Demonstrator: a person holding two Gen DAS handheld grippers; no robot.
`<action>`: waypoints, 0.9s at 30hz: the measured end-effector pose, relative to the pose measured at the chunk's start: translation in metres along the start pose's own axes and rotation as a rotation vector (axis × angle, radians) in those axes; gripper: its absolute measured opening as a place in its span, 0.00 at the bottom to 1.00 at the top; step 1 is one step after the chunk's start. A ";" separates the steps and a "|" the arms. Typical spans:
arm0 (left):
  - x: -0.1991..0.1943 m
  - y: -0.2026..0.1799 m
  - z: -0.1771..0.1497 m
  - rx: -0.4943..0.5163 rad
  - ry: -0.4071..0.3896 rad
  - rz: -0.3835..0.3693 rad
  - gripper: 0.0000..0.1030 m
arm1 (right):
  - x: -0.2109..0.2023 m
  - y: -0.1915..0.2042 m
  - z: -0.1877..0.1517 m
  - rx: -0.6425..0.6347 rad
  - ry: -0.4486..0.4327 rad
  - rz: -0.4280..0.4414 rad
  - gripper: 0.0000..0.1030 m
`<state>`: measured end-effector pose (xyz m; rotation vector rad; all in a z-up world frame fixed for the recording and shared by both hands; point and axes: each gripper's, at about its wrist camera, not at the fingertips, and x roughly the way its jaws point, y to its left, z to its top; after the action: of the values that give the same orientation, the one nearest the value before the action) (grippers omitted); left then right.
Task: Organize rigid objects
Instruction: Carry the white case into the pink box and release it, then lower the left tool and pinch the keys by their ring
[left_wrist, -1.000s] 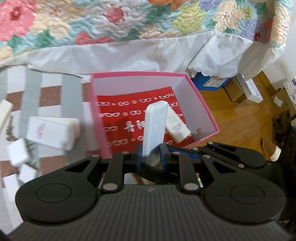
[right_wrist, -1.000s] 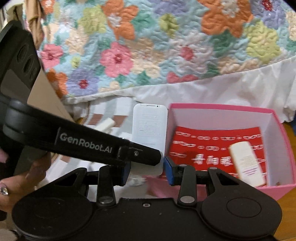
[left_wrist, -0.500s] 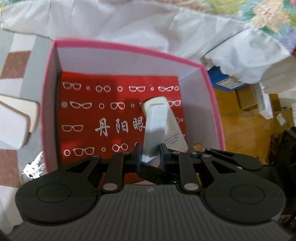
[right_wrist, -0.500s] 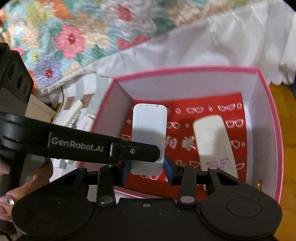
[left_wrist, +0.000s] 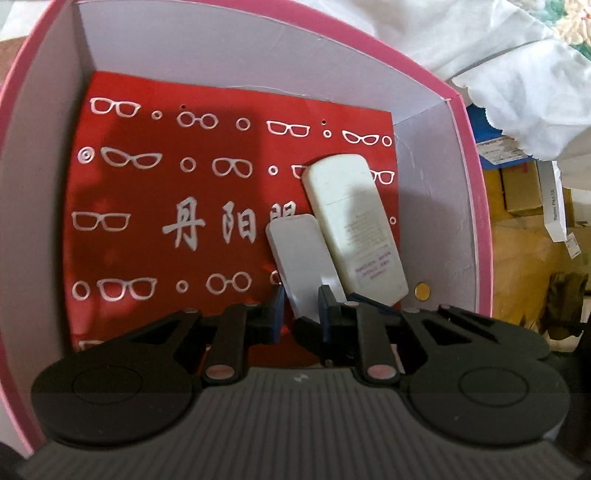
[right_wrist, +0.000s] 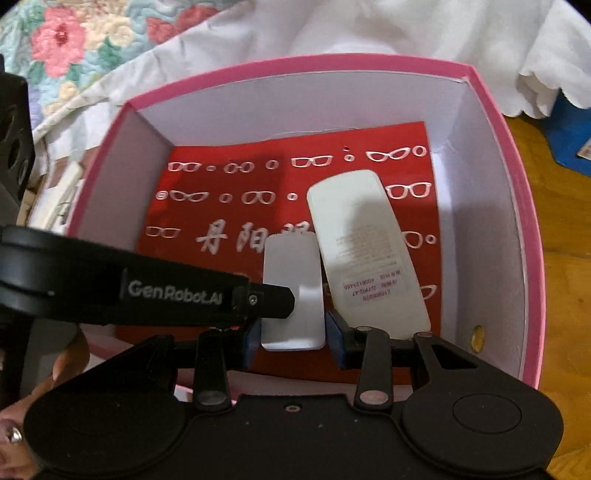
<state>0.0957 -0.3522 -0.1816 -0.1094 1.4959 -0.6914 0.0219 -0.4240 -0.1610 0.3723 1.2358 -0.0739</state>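
- The left gripper (left_wrist: 301, 308) is pinching a slim white plastic remote (left_wrist: 301, 258) by its near end; the remote is reaching down into the pink cardboard box (left_wrist: 467, 155).
- The right gripper (right_wrist: 293, 338) is pinching a flat white rectangular device (right_wrist: 295, 291); the device is hanging inside the same box, over the red glasses-printed sheet (right_wrist: 229, 177).
- A cream oblong remote with a label (right_wrist: 364, 258) is lying on the sheet; it is sitting just beside both held items.
- A white bedsheet (right_wrist: 369, 29) is draping behind the box.

home bedroom | floral quilt (right_wrist: 66, 40) | wooden floor (right_wrist: 565, 229)
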 end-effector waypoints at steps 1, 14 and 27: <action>-0.001 -0.004 -0.001 0.024 -0.018 0.018 0.18 | 0.001 0.001 0.000 -0.004 -0.007 -0.028 0.41; -0.107 -0.035 -0.026 0.449 -0.165 0.153 0.34 | -0.072 0.024 -0.022 -0.094 -0.195 0.016 0.49; -0.227 0.043 -0.057 0.565 -0.248 0.204 0.50 | -0.133 0.142 -0.081 -0.463 -0.392 0.275 0.65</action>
<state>0.0743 -0.1889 -0.0103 0.3718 1.0149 -0.8739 -0.0596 -0.2843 -0.0261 0.1106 0.7731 0.3566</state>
